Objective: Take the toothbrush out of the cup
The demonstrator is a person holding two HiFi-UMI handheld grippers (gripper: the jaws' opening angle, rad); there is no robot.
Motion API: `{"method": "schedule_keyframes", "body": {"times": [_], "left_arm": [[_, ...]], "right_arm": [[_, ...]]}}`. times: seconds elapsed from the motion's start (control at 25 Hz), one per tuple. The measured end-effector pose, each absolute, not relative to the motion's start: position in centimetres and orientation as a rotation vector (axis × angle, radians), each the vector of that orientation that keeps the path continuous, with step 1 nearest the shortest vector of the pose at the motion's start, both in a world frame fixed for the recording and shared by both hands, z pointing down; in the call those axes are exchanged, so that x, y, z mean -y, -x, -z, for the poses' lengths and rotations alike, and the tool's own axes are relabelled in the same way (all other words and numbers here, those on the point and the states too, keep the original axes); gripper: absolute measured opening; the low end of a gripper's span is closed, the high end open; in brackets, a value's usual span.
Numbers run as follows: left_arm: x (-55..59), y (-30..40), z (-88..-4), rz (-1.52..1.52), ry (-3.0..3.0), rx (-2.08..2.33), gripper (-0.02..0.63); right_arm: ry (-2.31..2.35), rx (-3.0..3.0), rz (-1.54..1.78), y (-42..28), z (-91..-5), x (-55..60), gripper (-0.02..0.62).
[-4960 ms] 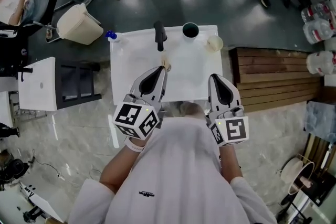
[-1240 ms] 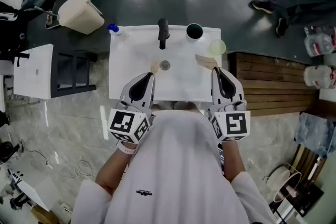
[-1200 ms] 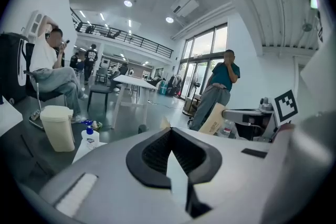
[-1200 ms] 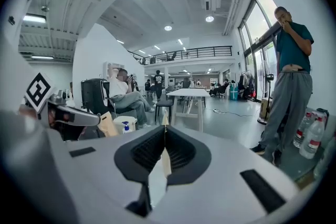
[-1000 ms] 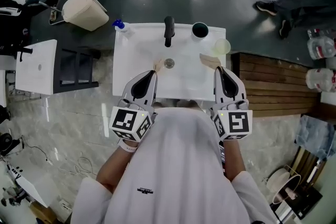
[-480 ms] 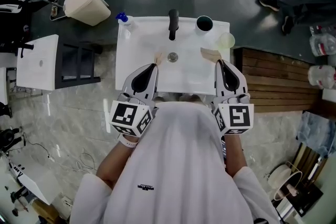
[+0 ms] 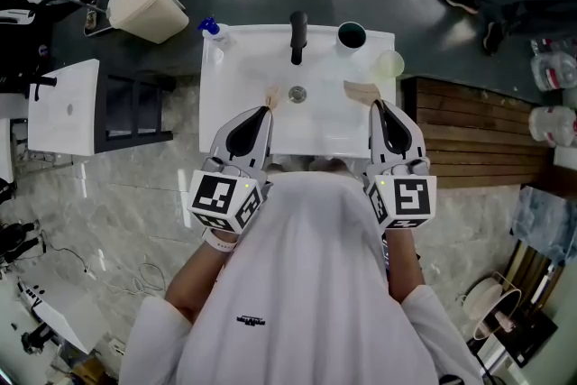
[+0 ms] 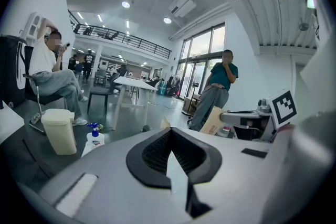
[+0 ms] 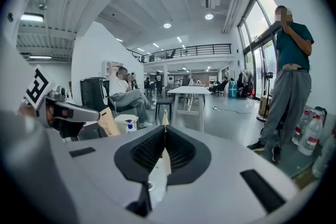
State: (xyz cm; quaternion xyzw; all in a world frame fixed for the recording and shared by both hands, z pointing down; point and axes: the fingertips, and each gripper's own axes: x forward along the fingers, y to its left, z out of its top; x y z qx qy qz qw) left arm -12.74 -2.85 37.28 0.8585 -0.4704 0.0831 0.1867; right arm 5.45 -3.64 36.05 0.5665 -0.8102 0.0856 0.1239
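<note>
Against five seconds ago, we have the left gripper (image 7: 271, 97) drawn back to the counter's (image 7: 233, 108) near edge, level with the right gripper (image 7: 368, 97). Both pairs of fingers are pressed together on nothing. The dark cup (image 7: 352, 36) stands at the far edge, right of the faucet (image 7: 297, 35); we cannot make out a toothbrush in it.

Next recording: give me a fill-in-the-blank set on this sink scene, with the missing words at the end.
The faucet at the far edge of the white sink is ____.
In the head view, the dark cup stands to the ____ of the faucet.
The pump bottle at the far left corner has a ____ top.
The left gripper and the right gripper both have their jaws ____ (open or shut).
Missing words: black; right; blue; shut.
</note>
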Motion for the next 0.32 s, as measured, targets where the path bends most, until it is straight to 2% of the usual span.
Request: {"method": "schedule_keyframes", "body": {"times": [0.32], "left_arm": [[2.94,12.46,-37.07,-0.235,-2.423,1.315,0.005]], "right_arm": [[-1.654,2.36,-0.242,-5.59,-35.81,3.62,0.006]]}}
